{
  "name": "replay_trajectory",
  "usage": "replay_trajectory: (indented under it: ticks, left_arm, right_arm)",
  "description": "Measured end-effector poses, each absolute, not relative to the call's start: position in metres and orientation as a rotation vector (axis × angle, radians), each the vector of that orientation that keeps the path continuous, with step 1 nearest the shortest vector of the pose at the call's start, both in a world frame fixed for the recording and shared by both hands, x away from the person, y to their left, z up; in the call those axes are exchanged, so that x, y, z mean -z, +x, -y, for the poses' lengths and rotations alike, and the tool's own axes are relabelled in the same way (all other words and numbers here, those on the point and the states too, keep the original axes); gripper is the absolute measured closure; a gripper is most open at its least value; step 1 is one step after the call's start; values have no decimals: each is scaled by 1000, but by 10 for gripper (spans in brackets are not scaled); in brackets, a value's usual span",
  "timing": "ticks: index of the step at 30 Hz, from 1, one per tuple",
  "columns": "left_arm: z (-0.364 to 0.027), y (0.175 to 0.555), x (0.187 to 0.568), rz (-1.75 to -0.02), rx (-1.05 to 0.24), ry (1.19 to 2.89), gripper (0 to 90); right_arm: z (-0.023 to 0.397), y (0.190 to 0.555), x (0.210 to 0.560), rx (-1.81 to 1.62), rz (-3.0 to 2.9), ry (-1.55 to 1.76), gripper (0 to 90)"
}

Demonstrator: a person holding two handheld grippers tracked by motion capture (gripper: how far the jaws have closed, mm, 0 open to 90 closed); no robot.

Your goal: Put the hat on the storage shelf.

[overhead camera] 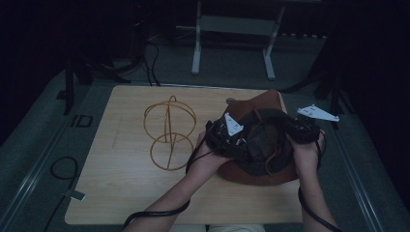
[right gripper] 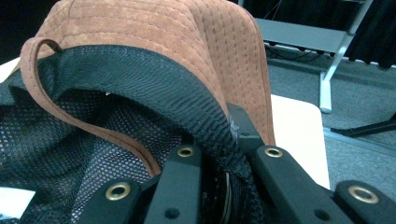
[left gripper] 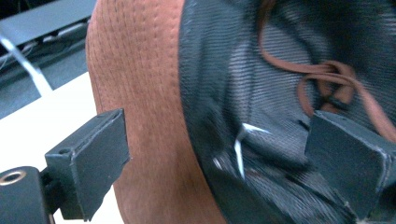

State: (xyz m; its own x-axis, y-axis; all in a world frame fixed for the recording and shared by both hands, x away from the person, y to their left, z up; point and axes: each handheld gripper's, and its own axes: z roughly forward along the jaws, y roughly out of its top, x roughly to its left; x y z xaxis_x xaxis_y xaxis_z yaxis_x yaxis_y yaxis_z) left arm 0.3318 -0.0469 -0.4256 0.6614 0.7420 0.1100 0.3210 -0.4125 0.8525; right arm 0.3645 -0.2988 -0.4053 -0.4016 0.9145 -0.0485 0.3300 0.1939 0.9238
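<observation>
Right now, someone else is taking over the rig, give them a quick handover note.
Right gripper: shut on the hat's black mesh-lined edge.
Left gripper: jaws open, straddling the brim, one outside on brown suede, one inside on the mesh; not pressing.
The hat is upside down at the table's right side. The wire stand stands free to its left.
Done: hat gripped on one side.
Left: probably close the left jaws, then set the hat on the stand.

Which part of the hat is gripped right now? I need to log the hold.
The right gripper is shut on the hat at its black mesh inner band. The left gripper straddles the brim, open.
</observation>
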Motion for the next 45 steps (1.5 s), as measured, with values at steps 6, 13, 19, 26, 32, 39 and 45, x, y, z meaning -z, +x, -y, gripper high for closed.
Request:
replay_trajectory:
  ticks: [6, 13, 19, 26, 32, 39, 45]
  left_arm:
    - [60, 350, 426, -915, -649, 2017, 159]
    - [67, 367, 436, -973, -692, 2038, 339]
    - [69, 373, 443, -978, -747, 2071, 613]
    - [62, 375, 439, -992, -784, 2033, 869]
    - [60, 369, 428, -942, -836, 2010, 876]
    - [56, 361, 415, -872, -894, 1960, 877]
    - [50, 358, 402, -818, -936, 1925, 878]
  right_arm:
    - [298, 357, 405, -1219, -1824, 1142, 845]
    - [295, 344, 402, -1247, -1808, 1113, 845]
    - [292, 334, 405, -1267, -1833, 1100, 844]
    - [284, 330, 413, -1244, -1868, 1087, 843]
    - [285, 321, 415, -1261, -1852, 1084, 840]
    - [289, 309, 414, -1288, -1866, 1065, 733]
    - [298, 290, 419, -1363, -1911, 1023, 529]
